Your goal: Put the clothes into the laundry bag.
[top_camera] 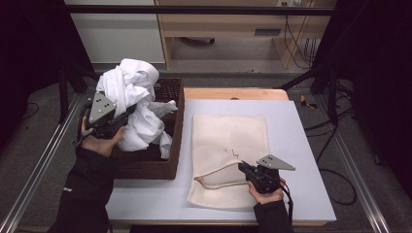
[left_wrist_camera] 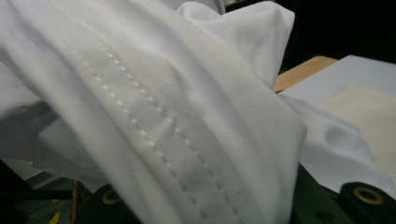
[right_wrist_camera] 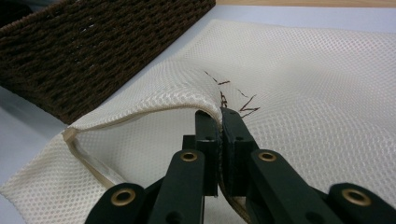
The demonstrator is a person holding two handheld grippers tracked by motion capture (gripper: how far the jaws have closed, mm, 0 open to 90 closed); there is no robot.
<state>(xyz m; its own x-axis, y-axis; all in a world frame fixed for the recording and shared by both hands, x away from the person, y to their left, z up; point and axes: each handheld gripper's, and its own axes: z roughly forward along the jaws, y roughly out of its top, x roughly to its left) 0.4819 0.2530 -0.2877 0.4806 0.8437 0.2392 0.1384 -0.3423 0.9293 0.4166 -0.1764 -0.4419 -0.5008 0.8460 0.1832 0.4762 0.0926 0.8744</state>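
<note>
White cloth (top_camera: 131, 92) rises from the basket (top_camera: 176, 97) in the left gripper (top_camera: 127, 115), jaw state hidden; right gripper (right_wrist_camera: 219, 119) pinches the mesh bag (right_wrist_camera: 317, 93) rim, holding its mouth open.

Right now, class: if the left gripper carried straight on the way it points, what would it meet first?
The left gripper points right, across the woven basket. The white cloth it is lifting already drapes over its jaws, so it meets that first; beyond probably lies the basket's far wall, though depth is unclear.
</note>
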